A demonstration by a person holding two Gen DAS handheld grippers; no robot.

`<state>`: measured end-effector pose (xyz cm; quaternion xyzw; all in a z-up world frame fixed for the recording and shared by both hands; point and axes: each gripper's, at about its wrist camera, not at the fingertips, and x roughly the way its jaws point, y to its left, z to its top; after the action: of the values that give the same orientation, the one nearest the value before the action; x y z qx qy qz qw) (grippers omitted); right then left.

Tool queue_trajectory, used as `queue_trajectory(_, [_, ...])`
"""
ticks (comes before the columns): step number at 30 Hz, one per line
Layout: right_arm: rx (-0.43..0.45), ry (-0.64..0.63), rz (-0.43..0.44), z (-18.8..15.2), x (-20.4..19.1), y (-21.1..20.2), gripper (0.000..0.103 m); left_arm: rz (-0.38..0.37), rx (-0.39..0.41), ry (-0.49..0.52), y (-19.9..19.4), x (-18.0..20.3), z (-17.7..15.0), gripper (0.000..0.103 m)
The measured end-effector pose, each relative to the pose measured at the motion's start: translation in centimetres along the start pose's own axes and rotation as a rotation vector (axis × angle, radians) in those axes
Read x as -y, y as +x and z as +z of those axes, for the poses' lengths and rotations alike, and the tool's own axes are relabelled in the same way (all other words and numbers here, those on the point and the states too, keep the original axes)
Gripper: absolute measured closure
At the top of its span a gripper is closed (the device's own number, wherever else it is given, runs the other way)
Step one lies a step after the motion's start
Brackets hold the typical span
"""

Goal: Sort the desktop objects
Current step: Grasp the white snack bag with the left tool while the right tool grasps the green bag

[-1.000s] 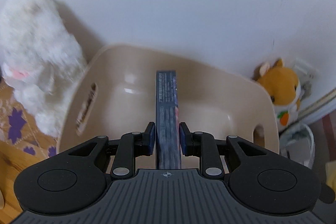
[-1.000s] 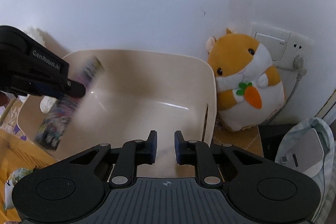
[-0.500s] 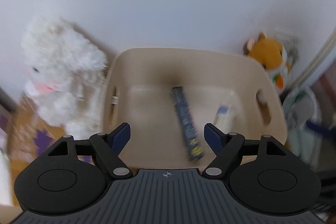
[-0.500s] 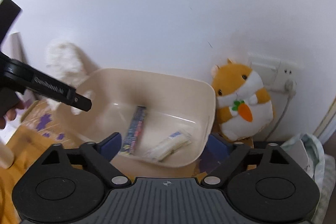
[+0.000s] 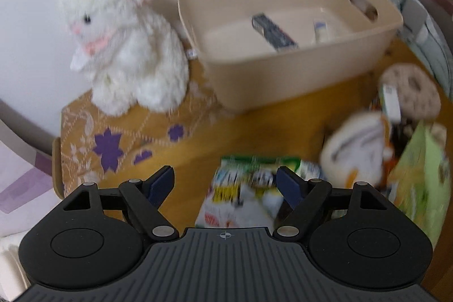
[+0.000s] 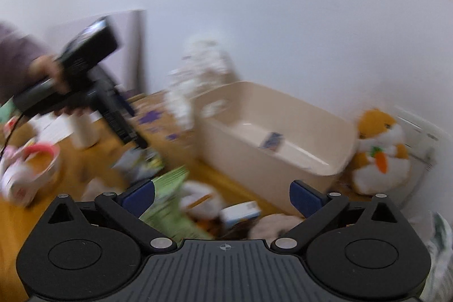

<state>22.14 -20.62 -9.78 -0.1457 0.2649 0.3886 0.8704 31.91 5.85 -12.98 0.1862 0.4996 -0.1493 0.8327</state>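
Note:
A beige bin point(image 5: 297, 70) stands on the wooden desk; in it lie a dark flat box point(image 5: 273, 31) and a white tube point(image 5: 321, 30). The bin also shows in the right wrist view point(image 6: 271, 140). My left gripper point(image 5: 225, 181) is open and empty, above a white and green snack packet point(image 5: 249, 194). My right gripper point(image 6: 222, 191) is open and empty, above a pile with a green packet point(image 6: 167, 203) and a small white box point(image 6: 240, 212). The left gripper in its hand shows in the right wrist view point(image 6: 141, 145).
A white plush rabbit point(image 5: 124, 38) sits left of the bin on a patterned cloth point(image 5: 113, 140). An orange hamster plush point(image 6: 382, 152) sits right of the bin by the wall. A round speckled item point(image 5: 410, 89), a white plush item point(image 5: 356, 152) and a green bag point(image 5: 419, 183) lie at the right.
The left gripper opened and dropped the dark box into the bin, then pulled back over the desk clutter. The right gripper opened and drew back from the bin too.

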Motion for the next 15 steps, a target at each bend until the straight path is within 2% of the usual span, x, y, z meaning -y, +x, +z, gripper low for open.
queue_trajectory(3, [-0.028, -0.078, 0.059, -1.1, -1.8, 0.4, 0.000, 0.009, -0.016, 0.033, 0.9, -0.2, -1.0, 0.022])
queue_trajectory(6, [-0.041, -0.121, 0.107, -1.4, -3.4, 0.8, 0.000, -0.015, -0.027, 0.058, 1.5, -0.1, -1.3, 0.022])
queue_trajectory(15, [-0.124, -0.131, 0.138, -2.1, -6.1, 4.0, 0.000, -0.065, -0.092, 0.103, 5.0, 0.8, -1.2, 0.022])
